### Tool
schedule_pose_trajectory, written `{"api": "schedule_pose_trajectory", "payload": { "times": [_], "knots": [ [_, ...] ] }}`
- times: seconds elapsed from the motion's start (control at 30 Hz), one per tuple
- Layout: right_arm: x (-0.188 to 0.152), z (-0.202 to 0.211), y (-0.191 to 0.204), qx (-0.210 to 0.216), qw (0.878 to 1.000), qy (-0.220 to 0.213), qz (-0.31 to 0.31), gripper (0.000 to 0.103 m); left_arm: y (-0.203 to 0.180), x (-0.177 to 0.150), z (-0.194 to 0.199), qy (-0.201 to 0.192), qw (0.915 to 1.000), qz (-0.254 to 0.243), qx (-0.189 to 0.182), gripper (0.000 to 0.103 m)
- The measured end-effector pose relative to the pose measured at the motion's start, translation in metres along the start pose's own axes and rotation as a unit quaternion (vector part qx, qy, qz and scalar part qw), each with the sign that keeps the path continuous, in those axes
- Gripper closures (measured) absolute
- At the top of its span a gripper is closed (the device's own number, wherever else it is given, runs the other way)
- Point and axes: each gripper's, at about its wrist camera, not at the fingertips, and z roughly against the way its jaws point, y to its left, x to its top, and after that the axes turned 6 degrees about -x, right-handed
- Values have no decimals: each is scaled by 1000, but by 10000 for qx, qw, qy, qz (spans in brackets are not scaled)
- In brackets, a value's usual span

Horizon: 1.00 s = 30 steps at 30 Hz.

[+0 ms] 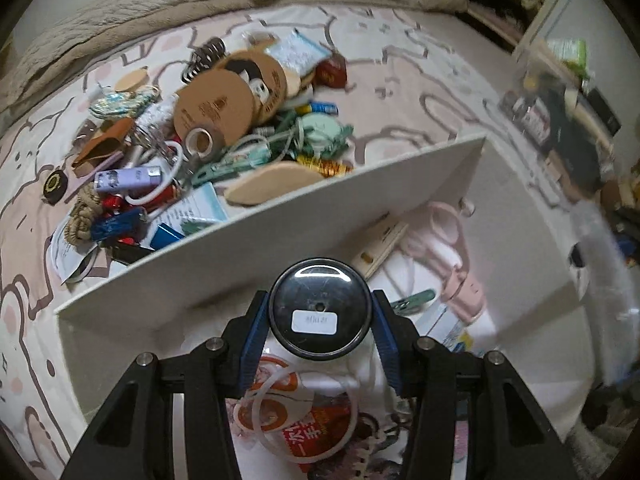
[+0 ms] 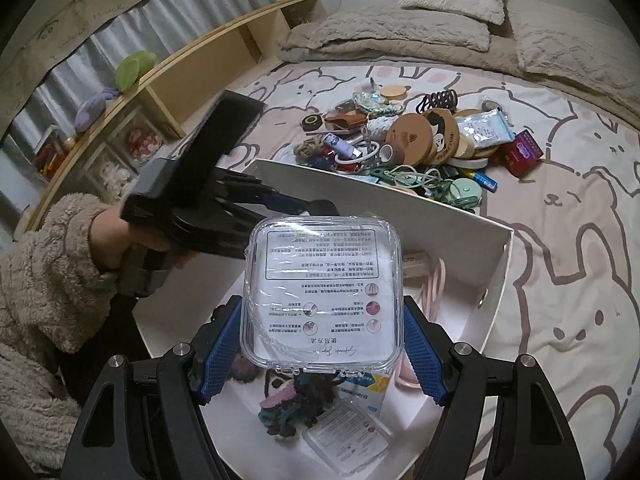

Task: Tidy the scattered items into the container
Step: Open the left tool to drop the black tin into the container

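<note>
My left gripper [image 1: 320, 300] is shut on a round black tin [image 1: 320, 280] with a white label, its blue pads pressing both sides, over the inside of the white box [image 1: 280, 232]. My right gripper [image 2: 322, 308] is shut on a square clear plastic case [image 2: 320, 272] holding a printed sheet, also above the white box [image 2: 498, 272]. The left gripper [image 2: 312, 205] shows in the right wrist view, reaching into the box from the left. Beyond the box's far wall lies the scattered pile [image 1: 216, 112] of cork discs, tape, cables, clips and packets [image 2: 412, 136] on the bedsheet.
Inside the box lie a pink item [image 1: 452, 248], a knitted toy [image 2: 292, 400] and a small clear case [image 2: 348, 436]. A fuzzy sleeve [image 2: 48, 280] holds the left gripper. A wooden shelf [image 2: 192, 68] runs along the left; blankets and pillows [image 2: 400, 32] lie at the back.
</note>
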Motion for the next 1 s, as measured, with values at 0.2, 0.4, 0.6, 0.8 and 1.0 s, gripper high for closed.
{"api": "schedule_pose_trajectory", "payload": {
  "times": [0.2, 0.4, 0.6, 0.8, 1.0],
  "knots": [
    [-3, -2, 1, 8, 10000, 53, -11, 27, 0, 2, -22, 310, 9992, -176, 190, 53],
    [-7, -4, 3, 12, 9999, 157, -16, 27, 7, 4, -38, 519, 9981, -169, 270, 52],
    [-8, -8, 6, 40, 9997, 247, 31, 27, 15, 8, -31, 370, 9992, 18, 160, 22],
    [-10, -22, 19, 169, 9987, 455, 171, 27, 17, 10, -8, 123, 9999, 93, -10, 22],
    [-10, -39, 36, 395, 9958, 740, 365, 27, 19, 7, 28, -296, 9995, 110, -40, 22]
  ]
}}
